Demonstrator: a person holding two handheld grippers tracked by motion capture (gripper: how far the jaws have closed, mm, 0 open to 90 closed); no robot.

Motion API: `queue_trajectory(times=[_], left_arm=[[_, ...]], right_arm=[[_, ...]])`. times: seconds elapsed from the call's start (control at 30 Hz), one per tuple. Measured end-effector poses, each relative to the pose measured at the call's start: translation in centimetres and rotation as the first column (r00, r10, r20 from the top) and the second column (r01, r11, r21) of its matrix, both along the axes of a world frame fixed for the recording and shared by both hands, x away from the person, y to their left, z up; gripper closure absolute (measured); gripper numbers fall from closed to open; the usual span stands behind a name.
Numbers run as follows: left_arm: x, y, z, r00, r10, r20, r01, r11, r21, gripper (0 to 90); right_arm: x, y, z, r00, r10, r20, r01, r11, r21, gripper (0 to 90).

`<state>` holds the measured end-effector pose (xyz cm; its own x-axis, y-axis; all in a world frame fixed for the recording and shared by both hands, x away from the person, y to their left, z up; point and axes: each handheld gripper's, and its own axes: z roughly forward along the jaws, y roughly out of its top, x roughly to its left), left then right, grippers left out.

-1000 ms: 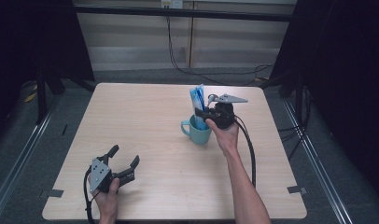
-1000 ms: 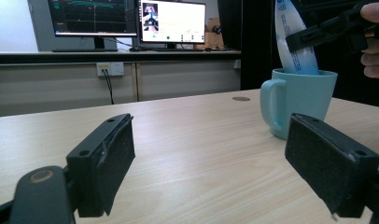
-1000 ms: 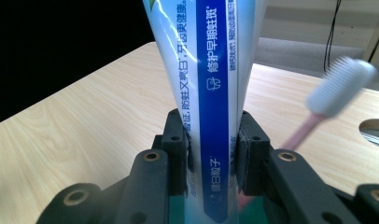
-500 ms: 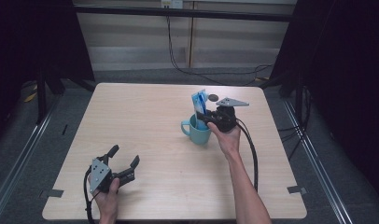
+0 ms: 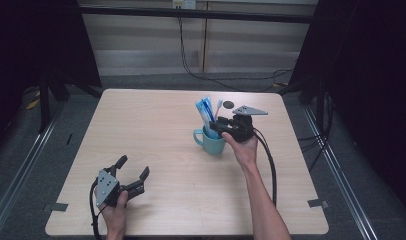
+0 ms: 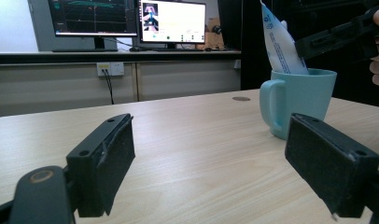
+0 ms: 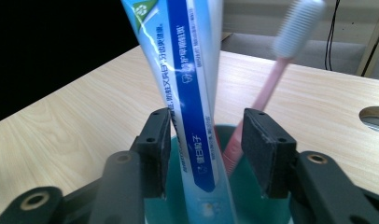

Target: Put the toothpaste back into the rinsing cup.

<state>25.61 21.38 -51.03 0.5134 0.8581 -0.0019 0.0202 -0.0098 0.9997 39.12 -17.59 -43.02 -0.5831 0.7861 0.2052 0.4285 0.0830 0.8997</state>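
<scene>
— Toothpaste tube (image 7: 190, 93) stands where?
— In the teal mug (image 5: 212, 141), beside a pink toothbrush (image 7: 271, 79); the right gripper (image 7: 206, 144) straddles it, jaws slightly apart.
— The left gripper (image 5: 132, 172)?
— Spread wide, holding nothing, near the table (image 5: 156, 125) edge.

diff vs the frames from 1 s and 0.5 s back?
Almost none. Right gripper stays over the mug, jaws open either side of the toothpaste tube, shifted at most a touch. Toothbrush still in the mug. Left gripper unmoved, open, on the table.
</scene>
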Motion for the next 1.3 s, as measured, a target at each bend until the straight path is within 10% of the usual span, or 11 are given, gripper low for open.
queue_trajectory(times=[1.3], left_arm=[[0.0,0.0,0.0,1.0,0.004,-0.001,-0.004,1.0,-0.002,15.9]], right_arm=[[-4.6,-4.3,0.8,0.9964,-0.084,0.012,0.083,0.995,0.047,24.7]])
